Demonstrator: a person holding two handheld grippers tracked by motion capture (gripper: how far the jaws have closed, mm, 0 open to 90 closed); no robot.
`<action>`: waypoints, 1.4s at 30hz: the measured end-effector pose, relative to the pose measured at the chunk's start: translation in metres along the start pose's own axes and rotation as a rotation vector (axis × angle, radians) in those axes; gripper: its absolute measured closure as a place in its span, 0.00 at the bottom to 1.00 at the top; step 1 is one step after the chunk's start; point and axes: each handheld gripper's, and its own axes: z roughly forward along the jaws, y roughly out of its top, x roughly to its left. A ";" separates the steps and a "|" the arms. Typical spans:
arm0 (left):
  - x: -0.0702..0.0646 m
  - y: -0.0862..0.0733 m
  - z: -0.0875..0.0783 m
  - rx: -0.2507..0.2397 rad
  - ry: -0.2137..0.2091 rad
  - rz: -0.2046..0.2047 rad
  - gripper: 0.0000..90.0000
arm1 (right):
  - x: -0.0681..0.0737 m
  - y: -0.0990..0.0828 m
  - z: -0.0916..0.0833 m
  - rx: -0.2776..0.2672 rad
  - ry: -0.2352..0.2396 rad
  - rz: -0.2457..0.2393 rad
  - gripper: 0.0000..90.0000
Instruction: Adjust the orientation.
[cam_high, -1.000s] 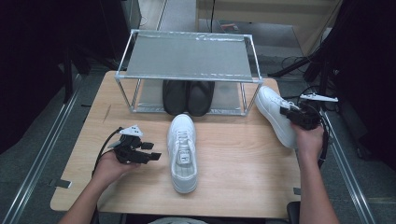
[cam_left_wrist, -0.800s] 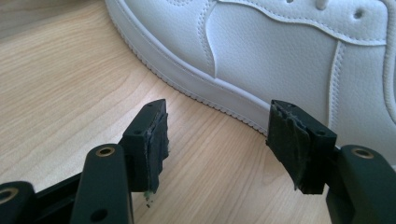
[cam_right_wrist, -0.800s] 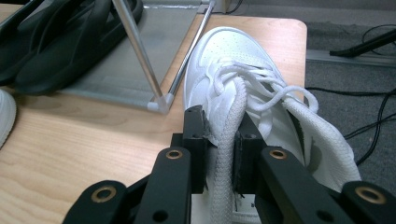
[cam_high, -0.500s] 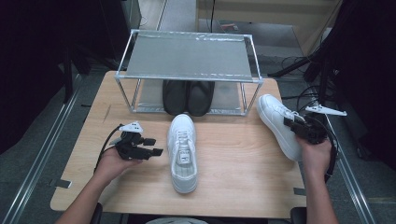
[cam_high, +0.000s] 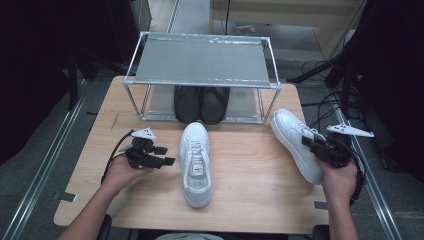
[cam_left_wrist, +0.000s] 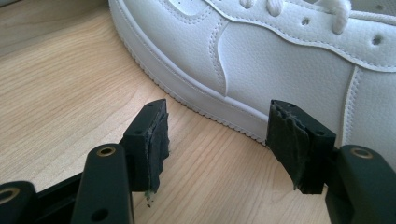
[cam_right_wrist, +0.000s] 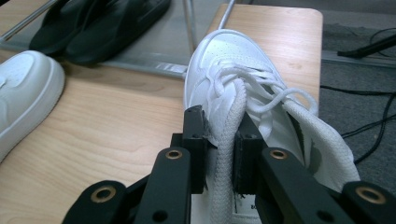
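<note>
Two white sneakers are on the wooden table (cam_high: 250, 200). One white sneaker (cam_high: 195, 162) lies in the middle, toe toward the rack. Beside its left flank my left gripper (cam_high: 167, 156) (cam_left_wrist: 219, 140) stands open, pointing at the sneaker's side (cam_left_wrist: 280, 56) with bare wood between its pads. The other white sneaker (cam_high: 295, 142) (cam_right_wrist: 233, 79) sits at the table's right edge. My right gripper (cam_high: 312, 145) (cam_right_wrist: 219, 144) is shut on the padded collar of that sneaker, at the shoe's opening.
A metal-framed rack (cam_high: 200, 62) with a grey mesh top stands at the back of the table. A pair of black shoes (cam_high: 201, 104) (cam_right_wrist: 93, 28) sits under it. Cables (cam_high: 325, 107) lie on the floor to the right.
My right hand has drawn the right sneaker back toward the near edge and a little rightward. The left gripper and the middle sneaker have stayed put.
</note>
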 end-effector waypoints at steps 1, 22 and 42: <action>0.000 0.000 0.000 0.000 0.001 0.001 0.44 | 0.001 0.000 -0.001 0.000 0.006 -0.003 0.90; 0.000 0.001 0.001 0.008 0.003 0.002 0.43 | 0.056 -0.002 0.011 0.051 0.168 -0.103 0.89; -0.001 0.001 0.002 0.016 0.000 0.008 0.43 | 0.103 -0.008 0.044 0.124 0.273 -0.201 0.89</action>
